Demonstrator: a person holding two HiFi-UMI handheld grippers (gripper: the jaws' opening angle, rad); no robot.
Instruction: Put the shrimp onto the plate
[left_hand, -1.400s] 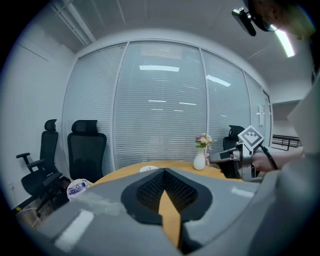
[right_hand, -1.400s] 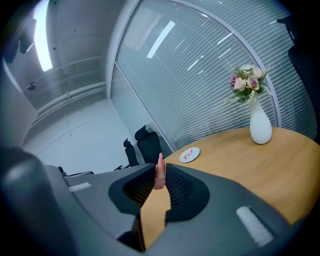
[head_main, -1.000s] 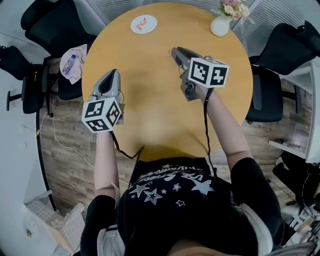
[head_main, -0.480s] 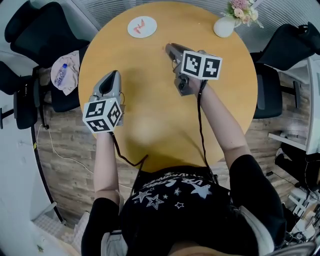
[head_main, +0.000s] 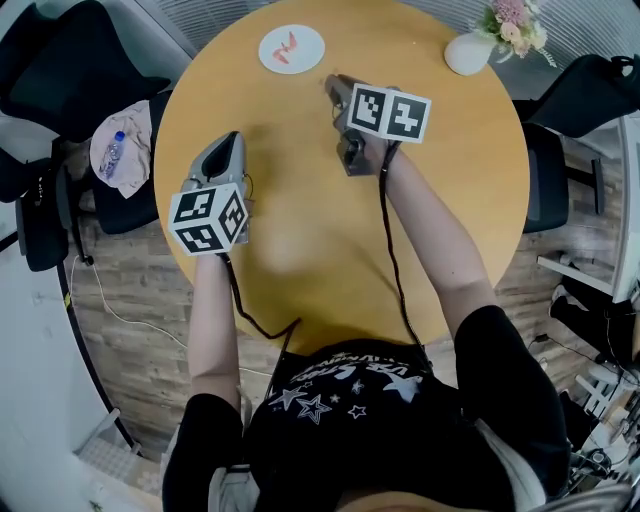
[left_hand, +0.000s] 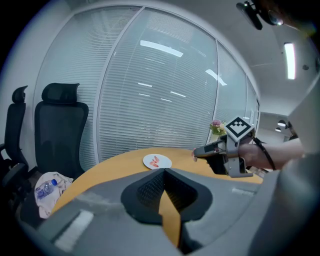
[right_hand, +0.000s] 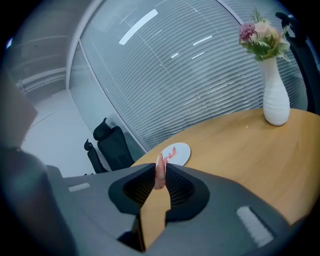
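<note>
Right gripper (right_hand: 160, 176) first: its jaws are pressed onto a pink shrimp (right_hand: 160, 171), which stands upright between the tips. I hold this gripper above the round wooden table (head_main: 300, 240), and it points toward the white plate (head_main: 292, 48) at the far edge. The pinched shrimp is off the table and short of the plate, not over it. Other shrimp (head_main: 287, 47) lie on the plate, red against the white.

My left gripper (left_hand: 164, 172) has its jaws closed tip to tip with nothing between them. It hovers over the table's left side, well apart from the plate. A white vase (right_hand: 276, 97) of flowers stands on the table to the right, away from both grippers.
</note>
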